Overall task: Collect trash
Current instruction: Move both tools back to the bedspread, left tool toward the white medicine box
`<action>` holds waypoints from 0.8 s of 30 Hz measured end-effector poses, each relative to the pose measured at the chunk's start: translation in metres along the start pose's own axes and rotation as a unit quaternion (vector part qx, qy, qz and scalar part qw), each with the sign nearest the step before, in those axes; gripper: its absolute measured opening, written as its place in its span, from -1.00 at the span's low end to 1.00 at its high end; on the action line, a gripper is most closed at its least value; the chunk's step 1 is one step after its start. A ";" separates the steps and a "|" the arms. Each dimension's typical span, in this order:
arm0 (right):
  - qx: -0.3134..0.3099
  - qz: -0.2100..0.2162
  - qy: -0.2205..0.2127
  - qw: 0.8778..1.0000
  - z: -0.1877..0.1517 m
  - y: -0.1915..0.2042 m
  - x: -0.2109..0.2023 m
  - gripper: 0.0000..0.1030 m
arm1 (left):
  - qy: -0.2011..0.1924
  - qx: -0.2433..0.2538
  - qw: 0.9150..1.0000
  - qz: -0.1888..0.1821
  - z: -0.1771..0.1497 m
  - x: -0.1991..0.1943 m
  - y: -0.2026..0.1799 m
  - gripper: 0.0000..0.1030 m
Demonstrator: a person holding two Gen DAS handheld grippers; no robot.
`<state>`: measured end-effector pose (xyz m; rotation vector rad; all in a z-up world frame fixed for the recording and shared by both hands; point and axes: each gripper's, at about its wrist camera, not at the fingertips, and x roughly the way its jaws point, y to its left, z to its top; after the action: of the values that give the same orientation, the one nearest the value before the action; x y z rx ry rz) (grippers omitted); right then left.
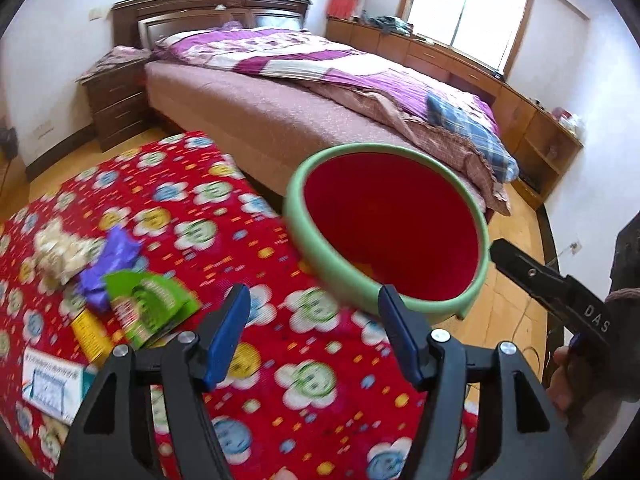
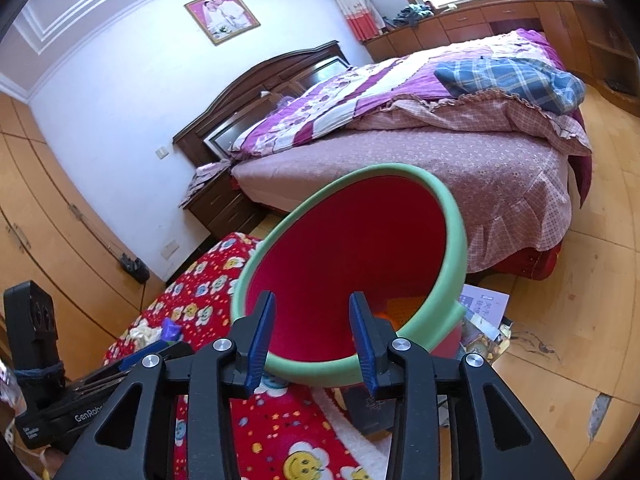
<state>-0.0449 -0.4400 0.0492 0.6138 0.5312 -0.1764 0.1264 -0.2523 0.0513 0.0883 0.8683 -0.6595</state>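
2 grippers, left gripper [image 1: 314, 334] and right gripper [image 2: 312, 334], gape empty at the red bin [image 1: 394, 232], and only the left view shows wrappers [image 1: 150, 308].

Both tongs [image 1: 314, 334] [image 2: 312, 338] are black plastic with blue pads, silver screws and white lettering.
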 end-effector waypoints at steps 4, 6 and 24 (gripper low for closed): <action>-0.009 0.008 0.003 1.000 -0.005 0.011 -0.003 -0.20 | -0.002 -0.030 0.999 0.026 -0.011 -0.013 0.023 0.29; -0.014 0.012 0.007 1.000 -0.008 0.017 -0.003 -0.18 | -0.003 -0.046 0.998 0.035 -0.018 -0.021 0.037 0.29; -0.056 0.030 0.061 0.996 -0.038 0.060 0.013 -0.16 | 0.002 -0.156 0.978 0.136 -0.065 -0.058 0.126 0.29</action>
<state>-0.0310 -0.3697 0.0462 0.5330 0.6348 -0.0529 0.1270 -0.1006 0.0276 -0.0746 0.9346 -0.2625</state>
